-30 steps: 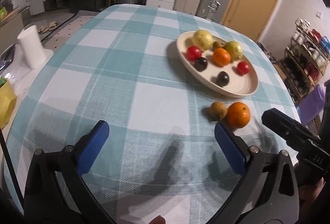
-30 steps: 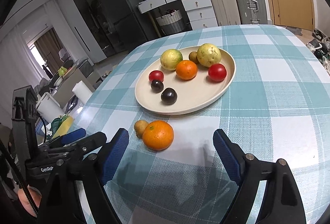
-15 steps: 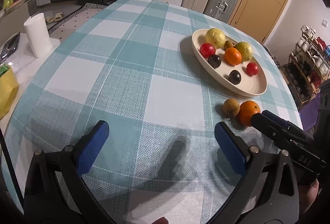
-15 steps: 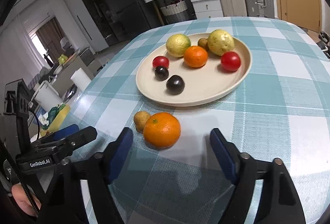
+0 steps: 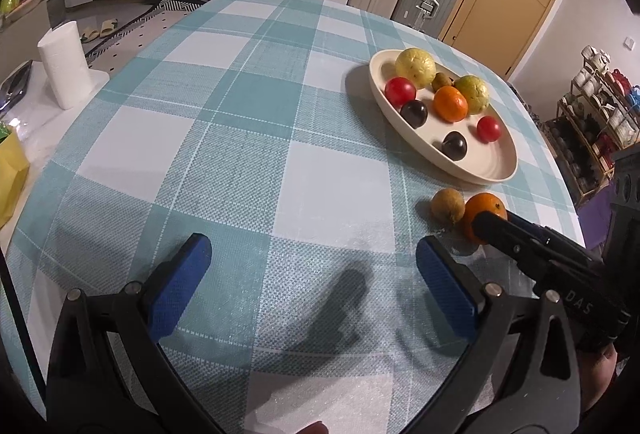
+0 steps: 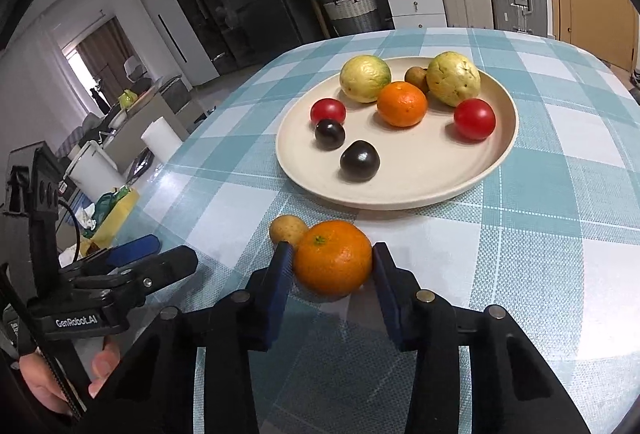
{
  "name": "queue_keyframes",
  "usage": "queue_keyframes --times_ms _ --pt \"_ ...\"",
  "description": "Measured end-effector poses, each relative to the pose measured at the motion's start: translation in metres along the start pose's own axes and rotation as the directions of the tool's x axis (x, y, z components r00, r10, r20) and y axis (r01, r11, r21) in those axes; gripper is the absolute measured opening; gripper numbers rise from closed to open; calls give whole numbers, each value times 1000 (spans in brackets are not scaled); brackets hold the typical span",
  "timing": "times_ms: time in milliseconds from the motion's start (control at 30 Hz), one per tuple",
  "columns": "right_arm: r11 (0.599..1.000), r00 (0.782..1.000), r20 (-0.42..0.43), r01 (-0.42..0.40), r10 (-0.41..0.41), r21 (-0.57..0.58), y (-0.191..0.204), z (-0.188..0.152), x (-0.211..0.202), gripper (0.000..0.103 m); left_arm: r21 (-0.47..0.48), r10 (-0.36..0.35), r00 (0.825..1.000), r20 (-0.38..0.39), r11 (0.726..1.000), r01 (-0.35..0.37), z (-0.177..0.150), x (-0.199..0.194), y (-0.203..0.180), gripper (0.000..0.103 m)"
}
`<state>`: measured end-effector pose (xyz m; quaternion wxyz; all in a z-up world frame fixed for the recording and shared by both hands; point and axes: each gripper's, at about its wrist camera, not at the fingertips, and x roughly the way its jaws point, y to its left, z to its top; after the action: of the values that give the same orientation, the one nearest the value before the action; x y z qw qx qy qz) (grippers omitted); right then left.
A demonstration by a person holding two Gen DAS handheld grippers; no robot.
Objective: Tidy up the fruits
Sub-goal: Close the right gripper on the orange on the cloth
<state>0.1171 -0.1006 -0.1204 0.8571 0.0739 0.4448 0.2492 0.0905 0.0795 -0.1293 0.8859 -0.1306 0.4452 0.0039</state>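
**Right gripper closes around the loose orange beside the plate**

Nine fruits are in sight: seven on the plate (image 6: 404,190) and two on the tablecloth (image 6: 520,274). On the plate lie two knobbly yellow-green fruits, one orange, two red tomatoes, two glossy dark plums and, half hidden behind the rest, one small brown fruit, which makes eight if counted with them. Off the plate sit one dimpled orange (image 6: 333,257) and one small tan fruit (image 6: 287,229), touching each other.

The right gripper (image 6: 330,259) has its blue pads (image 6: 280,274) against both sides of the loose orange, narrowed to the fruit's width; the tan fruit sits just beyond its left finger, and the plate lies straight ahead, near.

The left gripper (image 5: 316,254) is spread wide and holds nothing, over bare checked cloth; the plate is ahead to its right.

Only the right wrist view shows the pads on the orange; from the left wrist view a black finger (image 5: 516,234) covers part of the fruit (image 5: 482,204). The left view alone shows the paper roll (image 5: 66,64) far to its left.

The plate is a smooth, cream, shallow oval; the cloth is a woven teal-and-white check.
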Motion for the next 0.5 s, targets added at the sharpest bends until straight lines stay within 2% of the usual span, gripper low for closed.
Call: queue_keyframes --times_ms 500 --pt "998 999 52 -16 13 65 -27 -5 -29 40 83 -58 998 -34 995 60 17 14 -39 102"
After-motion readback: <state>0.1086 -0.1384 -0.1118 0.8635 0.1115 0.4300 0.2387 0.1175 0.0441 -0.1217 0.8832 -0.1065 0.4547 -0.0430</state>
